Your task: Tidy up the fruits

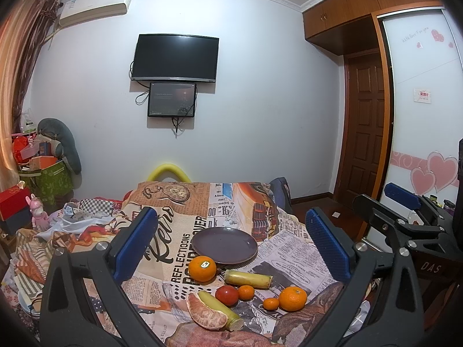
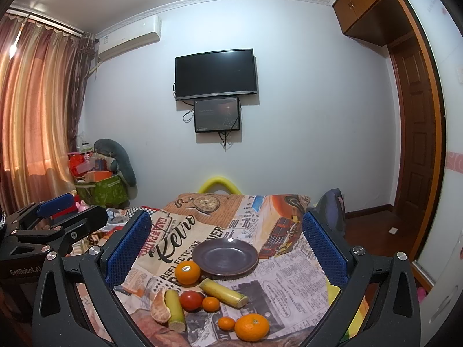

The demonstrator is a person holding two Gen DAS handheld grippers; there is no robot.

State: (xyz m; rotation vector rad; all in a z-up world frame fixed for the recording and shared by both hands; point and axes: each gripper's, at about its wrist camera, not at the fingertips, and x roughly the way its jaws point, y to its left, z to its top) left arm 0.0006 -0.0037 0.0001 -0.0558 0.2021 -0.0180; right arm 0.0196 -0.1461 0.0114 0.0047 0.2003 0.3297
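Bedroom, wall TV (image 1: 175,57) ahead; worktop (image 1: 185,225) draped in a newspaper-print cloth. Landmark: dark plate (image 1: 224,245), bare. Stickered orange (image 1: 202,268) touches the plate's near-left rim. Banana piece (image 1: 248,279) just in front of the plate. Nearer than that: tomato (image 1: 227,295) touching a small mandarin (image 1: 246,292); peeled citrus segment (image 1: 206,313) against a second banana piece (image 1: 221,309); a tiny mandarin (image 1: 271,303) beside a large orange (image 1: 292,298). Left gripper (image 1: 231,248) spread wide, holding nothing. Right gripper (image 2: 225,248) likewise wide apart, nothing between its fingers. Both hover short of the fruit.
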